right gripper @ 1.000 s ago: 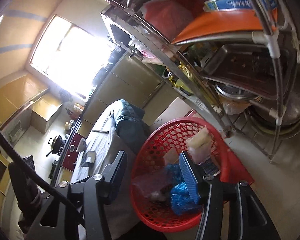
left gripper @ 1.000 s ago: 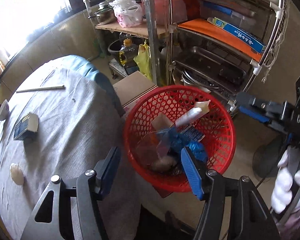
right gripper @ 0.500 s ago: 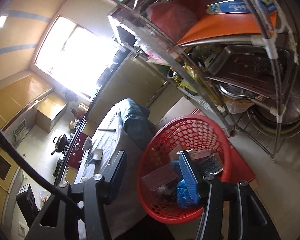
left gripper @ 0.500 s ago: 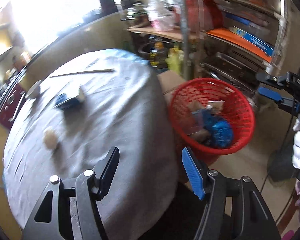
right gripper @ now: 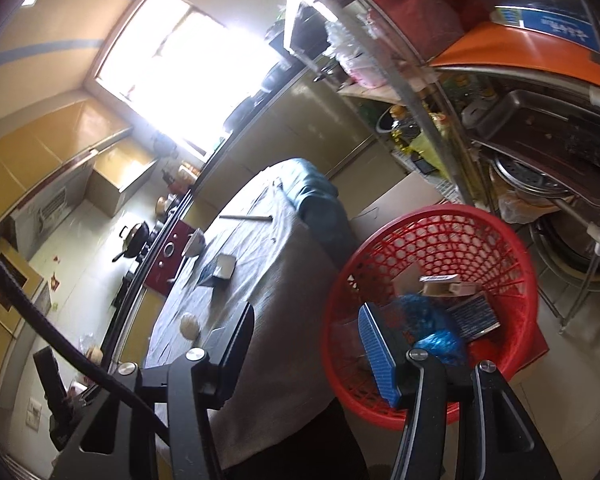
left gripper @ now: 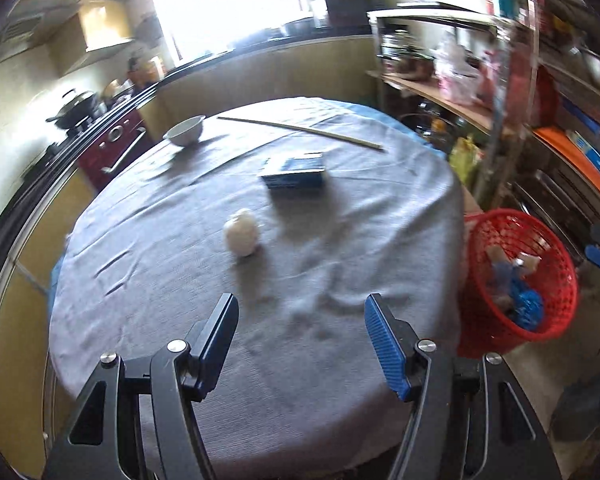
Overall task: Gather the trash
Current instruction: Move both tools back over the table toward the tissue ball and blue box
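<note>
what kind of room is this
Most likely a home kitchen with a dining table: a wok sits on a stove by the counter, a metal rack holds trays and pans, and a bowl stands on the cloth-covered round table.

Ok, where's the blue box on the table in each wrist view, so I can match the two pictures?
Left wrist: the blue box lies mid-table, above centre, beyond the white lump.
Right wrist: the box sits small, left of centre, on the tilted tablecloth, below the bowl.
Shared landmark: the red basket, far right in the left view, lower right in the right view.
</note>
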Demonstrator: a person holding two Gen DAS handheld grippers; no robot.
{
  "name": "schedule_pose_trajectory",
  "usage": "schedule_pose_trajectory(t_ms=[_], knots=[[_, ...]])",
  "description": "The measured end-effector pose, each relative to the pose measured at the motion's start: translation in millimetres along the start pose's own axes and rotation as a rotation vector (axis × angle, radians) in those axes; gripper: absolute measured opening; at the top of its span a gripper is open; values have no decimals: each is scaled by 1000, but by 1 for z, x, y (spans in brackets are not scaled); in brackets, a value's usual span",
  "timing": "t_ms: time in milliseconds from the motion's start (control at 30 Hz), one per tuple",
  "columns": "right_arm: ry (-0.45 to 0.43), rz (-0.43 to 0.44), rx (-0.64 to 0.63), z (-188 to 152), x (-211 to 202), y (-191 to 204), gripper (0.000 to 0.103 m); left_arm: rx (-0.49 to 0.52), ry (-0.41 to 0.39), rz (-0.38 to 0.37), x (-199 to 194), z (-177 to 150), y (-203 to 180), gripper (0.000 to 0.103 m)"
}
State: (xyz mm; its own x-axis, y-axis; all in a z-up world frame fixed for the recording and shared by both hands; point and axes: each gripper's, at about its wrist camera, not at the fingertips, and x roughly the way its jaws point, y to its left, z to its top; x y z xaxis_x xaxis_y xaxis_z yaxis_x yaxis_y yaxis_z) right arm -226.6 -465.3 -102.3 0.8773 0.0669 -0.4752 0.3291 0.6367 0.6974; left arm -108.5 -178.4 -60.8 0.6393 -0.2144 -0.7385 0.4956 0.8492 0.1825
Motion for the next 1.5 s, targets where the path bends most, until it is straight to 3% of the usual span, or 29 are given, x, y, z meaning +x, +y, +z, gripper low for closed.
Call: schedule_pose_trajectory(t_ms=[467, 800, 1267, 1500], knots=[[45, 7, -33, -2, 18, 13, 58, -125, 17, 89, 22, 10, 46, 66], [115, -23, -45, -6, 54, 30, 58, -156, -12, 144, 35, 10, 86, 66], [213, -45, -233, -21, 119, 130, 58, -262, 4, 194, 70, -25, 177, 66], [291, -5, -285, -26, 171, 176, 58, -304, 8, 232, 77, -46, 222, 66]])
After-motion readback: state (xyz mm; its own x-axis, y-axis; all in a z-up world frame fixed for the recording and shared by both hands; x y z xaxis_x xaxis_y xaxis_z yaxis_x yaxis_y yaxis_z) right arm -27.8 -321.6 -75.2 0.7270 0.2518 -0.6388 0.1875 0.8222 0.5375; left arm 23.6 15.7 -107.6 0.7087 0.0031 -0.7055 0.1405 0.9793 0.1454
